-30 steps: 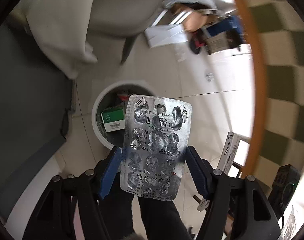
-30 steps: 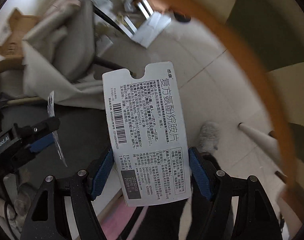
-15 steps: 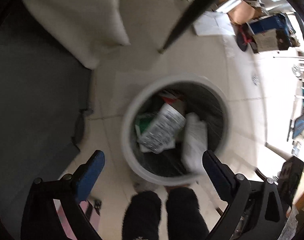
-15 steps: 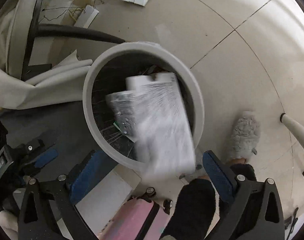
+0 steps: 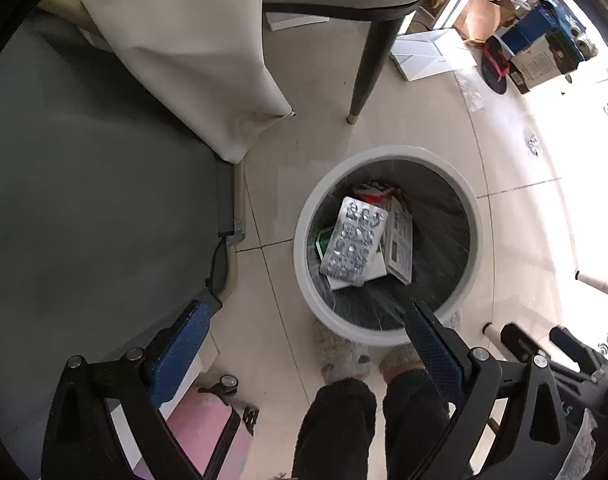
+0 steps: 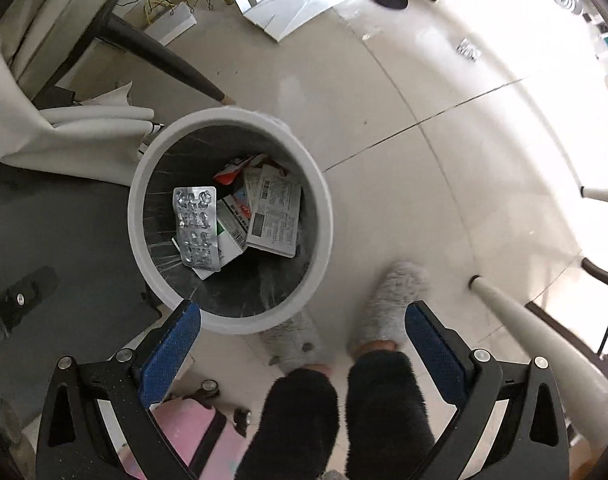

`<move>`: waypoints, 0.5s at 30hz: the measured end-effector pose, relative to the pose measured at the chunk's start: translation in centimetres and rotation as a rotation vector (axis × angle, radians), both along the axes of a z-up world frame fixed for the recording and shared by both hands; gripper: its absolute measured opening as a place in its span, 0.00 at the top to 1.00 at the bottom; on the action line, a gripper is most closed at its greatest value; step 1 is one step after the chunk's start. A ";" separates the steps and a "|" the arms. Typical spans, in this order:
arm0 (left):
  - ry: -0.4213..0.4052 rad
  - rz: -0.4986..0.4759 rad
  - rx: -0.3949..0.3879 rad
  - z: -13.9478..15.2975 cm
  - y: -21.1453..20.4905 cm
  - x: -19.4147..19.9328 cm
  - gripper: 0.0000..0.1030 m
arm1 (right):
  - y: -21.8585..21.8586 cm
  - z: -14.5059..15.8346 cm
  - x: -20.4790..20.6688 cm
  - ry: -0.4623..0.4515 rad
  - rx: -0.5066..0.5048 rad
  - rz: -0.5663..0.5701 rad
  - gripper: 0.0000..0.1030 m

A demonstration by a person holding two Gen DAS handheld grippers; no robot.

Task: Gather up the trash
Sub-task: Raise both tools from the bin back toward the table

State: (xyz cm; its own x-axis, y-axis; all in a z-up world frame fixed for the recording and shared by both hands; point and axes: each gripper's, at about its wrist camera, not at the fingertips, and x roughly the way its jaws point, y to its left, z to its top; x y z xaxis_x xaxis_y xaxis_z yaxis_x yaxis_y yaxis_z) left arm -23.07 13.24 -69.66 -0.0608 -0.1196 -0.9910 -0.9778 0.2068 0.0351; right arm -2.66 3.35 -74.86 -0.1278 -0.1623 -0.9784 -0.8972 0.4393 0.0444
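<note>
In the left wrist view, your left hand-held gripper [image 5: 304, 344] is spread wide and holds nothing; its blue pads [image 5: 180, 354] stand far apart above the floor. Below it stands the round white trash bin [image 5: 304, 264] with a dark liner. Inside the bin lies the silver blister pack [image 5: 351, 242], all its pockets crushed, on top of a white and green box [image 5: 377, 270]. Just beside it, on the right, lies the white medicine box [image 5: 399, 244] with printed text that is too small to read here. A red and white wrapper [image 5: 373, 192] shows behind them. The bin is near a dark chair leg [image 5: 365, 68], and a pink suitcase [image 5: 208, 428] is at the bottom edge.

In the right wrist view, your right hand-held gripper [image 6: 302, 340] is also wide apart and empty. The same trash bin [image 6: 140, 240] is to the upper left of the fingers. The blister pack [image 6: 196, 228] lies flat at the left side inside, and the medicine box [image 6: 276, 212] lies at the right side, its back face up with a barcode and small printed lines; the characters cannot be read. Between them the green and white box [image 6: 230, 236] also shows a barcode. Your grey slippers [image 6: 387, 304] stand just beside the bin on the tiled floor [image 6: 443, 160].
</note>
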 end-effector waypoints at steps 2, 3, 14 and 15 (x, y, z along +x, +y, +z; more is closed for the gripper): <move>-0.004 0.002 0.003 0.9 -0.4 0.3 0.03 | 0.0 1.6 0.1 -0.010 0.010 0.018 0.00; -0.007 0.002 0.003 1.5 -0.7 0.3 0.03 | 0.1 2.3 0.1 -0.013 0.012 0.025 0.00; -0.037 -0.014 0.025 11.4 -3.2 0.9 0.03 | -0.3 14.2 -0.4 -0.042 0.080 0.092 0.00; -0.038 -0.016 0.030 12.5 -3.4 0.9 0.03 | -0.3 15.6 -0.6 -0.044 0.090 0.094 0.00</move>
